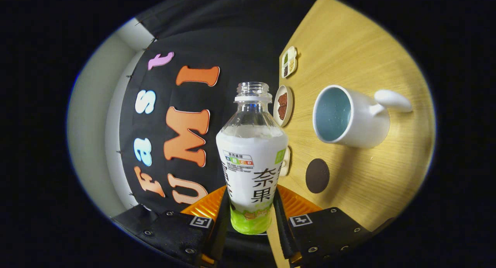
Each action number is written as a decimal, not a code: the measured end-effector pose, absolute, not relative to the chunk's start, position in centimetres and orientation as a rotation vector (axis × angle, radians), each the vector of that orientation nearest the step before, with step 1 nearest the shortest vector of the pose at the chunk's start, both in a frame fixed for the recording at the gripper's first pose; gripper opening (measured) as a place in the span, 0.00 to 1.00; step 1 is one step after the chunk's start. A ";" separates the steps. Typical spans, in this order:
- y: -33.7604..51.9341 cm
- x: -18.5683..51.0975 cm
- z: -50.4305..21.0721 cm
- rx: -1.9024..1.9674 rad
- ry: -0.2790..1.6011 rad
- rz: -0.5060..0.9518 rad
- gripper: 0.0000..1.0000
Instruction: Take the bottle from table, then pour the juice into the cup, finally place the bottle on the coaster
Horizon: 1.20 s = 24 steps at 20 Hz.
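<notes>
My jaws are clamped on the bottle (252,159), one finger (221,225) on each side of its lower body, near the green band at the base. Bottle's cap is off, clear neck open, white label wrapping most of the body. The whole view is rolled sideways, so the table (360,47) stands like a wall to the side of the bottle.

Table is light wood with fine grain, evenly lit. On it a white cup (350,118) with a handle, pale blue inside; the mouth faces my camera and looks empty. The round dark coaster (317,175) lies flat and bare, just beside the cup and nearer my fingers.

Along the table's far edge, partly behind the bottle, a small plate (283,105) with brown pieces, and further along a small dish (289,61) with dark bits. Another pale item is mostly hidden by the bottle, can't tell what.

Behind the table a black cloth wall (232,39), then a pale plain wall (89,116) past it.
</notes>
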<state>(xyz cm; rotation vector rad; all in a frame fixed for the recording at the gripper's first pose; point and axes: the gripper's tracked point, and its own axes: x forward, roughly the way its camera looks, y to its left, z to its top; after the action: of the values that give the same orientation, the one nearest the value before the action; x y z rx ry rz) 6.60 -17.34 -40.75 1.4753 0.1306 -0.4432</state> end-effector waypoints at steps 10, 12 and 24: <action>-16.6 9.1 -39.4 0.899 0.211 -0.312 0.58; -16.6 9.9 -39.4 0.812 0.212 -0.294 0.58; -17.3 11.5 -41.6 0.203 0.359 -0.245 0.58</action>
<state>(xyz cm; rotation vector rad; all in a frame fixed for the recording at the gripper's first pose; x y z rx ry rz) 11.46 -17.30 -41.58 0.2033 0.3588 -0.2445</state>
